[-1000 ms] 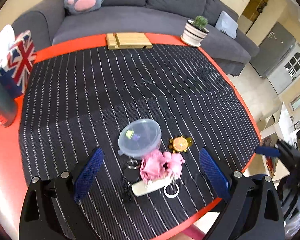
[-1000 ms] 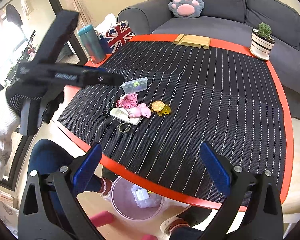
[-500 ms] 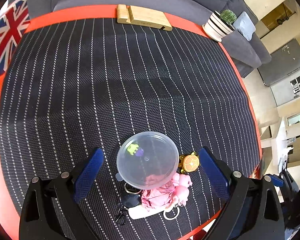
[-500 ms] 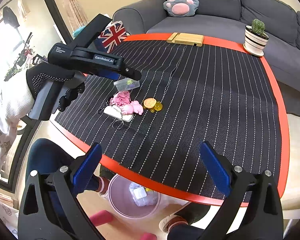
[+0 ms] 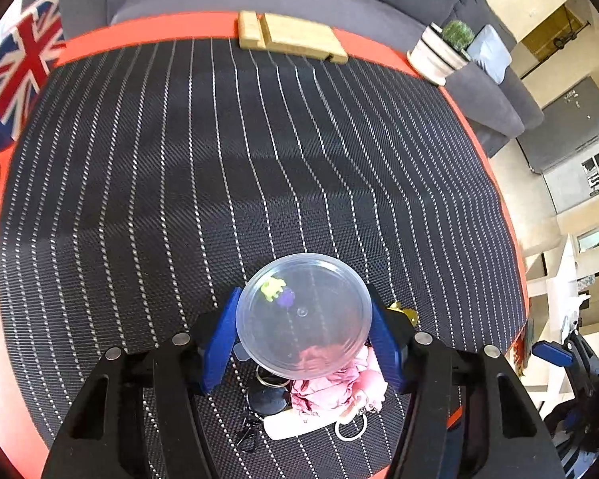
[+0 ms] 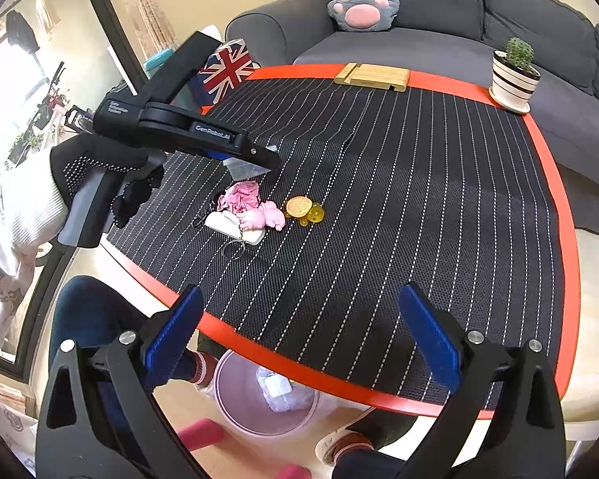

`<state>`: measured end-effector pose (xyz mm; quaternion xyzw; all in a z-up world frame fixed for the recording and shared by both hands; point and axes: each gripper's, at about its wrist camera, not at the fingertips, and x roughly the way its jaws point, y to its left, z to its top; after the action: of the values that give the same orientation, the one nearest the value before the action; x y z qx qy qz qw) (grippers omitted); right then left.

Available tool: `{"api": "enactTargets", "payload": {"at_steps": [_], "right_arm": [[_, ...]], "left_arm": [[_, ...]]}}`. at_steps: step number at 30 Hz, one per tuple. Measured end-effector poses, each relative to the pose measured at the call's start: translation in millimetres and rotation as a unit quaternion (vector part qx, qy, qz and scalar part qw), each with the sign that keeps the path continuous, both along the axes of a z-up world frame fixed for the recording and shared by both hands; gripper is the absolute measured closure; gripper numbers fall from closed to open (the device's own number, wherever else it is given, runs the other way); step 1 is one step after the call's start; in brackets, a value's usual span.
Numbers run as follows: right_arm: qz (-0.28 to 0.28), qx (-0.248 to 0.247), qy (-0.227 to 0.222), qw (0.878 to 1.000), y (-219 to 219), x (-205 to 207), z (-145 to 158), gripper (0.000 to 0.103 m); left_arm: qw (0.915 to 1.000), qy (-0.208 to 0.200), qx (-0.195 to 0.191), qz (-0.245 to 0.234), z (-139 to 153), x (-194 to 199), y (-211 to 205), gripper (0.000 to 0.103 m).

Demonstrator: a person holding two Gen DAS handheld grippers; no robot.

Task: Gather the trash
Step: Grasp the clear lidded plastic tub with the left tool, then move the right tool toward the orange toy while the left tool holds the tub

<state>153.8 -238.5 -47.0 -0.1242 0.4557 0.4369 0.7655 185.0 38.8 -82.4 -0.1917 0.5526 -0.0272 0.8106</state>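
Your left tongs (image 5: pixel 303 329) have just been closing, and the blue pads (image 5: pixel 218 335) now sit against both sides of the clear plastic container (image 5: pixel 303 315); I read this as a pinch on it. The container sits on the striped worktop (image 5: pixel 219 159), just behind the pink crumpled wrapper (image 6: pixel 241 196) and the keyring clutter (image 6: pixel 235 227). Two small bits, yellow-green and purple, show under its lid.

Your right tongs (image 6: pixel 299 329) hang spread and empty over the near worktop edge, above the pink waste bin (image 6: pixel 267 399) on the floor.

Notes for the lift:
- Keep the pads level across the widest part; thin plastic likely flexes and may pop out if over-squeezed.
- Raise it straight up, so the wrapper beside it is not dragged.
- Carry it low towards the bin.
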Motion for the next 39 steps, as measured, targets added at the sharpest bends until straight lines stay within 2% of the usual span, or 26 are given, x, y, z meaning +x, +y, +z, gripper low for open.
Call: {"api": "enactTargets", "payload": {"at_steps": [8,14,21,25,33,39], "right_arm": [[0.037,-0.024,-0.016,0.999,20.2,6.8,-2.4,0.006],[0.093,-0.058,-0.036,0.993,41.6,18.5,-6.8,0.006],[0.176,-0.102,-0.065,0.977,72.6,34.4,-15.6,0.006],[0.227,-0.13,-0.078,0.962,90.7,40.0,-22.9,0.006],[0.302,-0.174,-0.091,0.933,113.6,41.0,-42.4,0.028],[0.319,-0.182,-0.092,0.926,125.7,45.5,-50.8,0.044]], "left_arm": [[0.9965,-0.071,0.044,0.003,33.4,-26.6,2.0,0.044],[0.9923,-0.107,0.062,0.003,49.6,-49.7,-0.3,0.044],[0.9905,-0.127,0.053,0.001,58.6,-66.5,-2.6,0.044],[0.9901,-0.132,0.049,-0.002,59.4,-73.0,-3.3,0.044],[0.9903,-0.132,0.043,0.002,57.3,-77.6,4.4,0.044],[0.991,-0.127,0.041,0.011,52.3,-82.3,12.1,0.044]]}}
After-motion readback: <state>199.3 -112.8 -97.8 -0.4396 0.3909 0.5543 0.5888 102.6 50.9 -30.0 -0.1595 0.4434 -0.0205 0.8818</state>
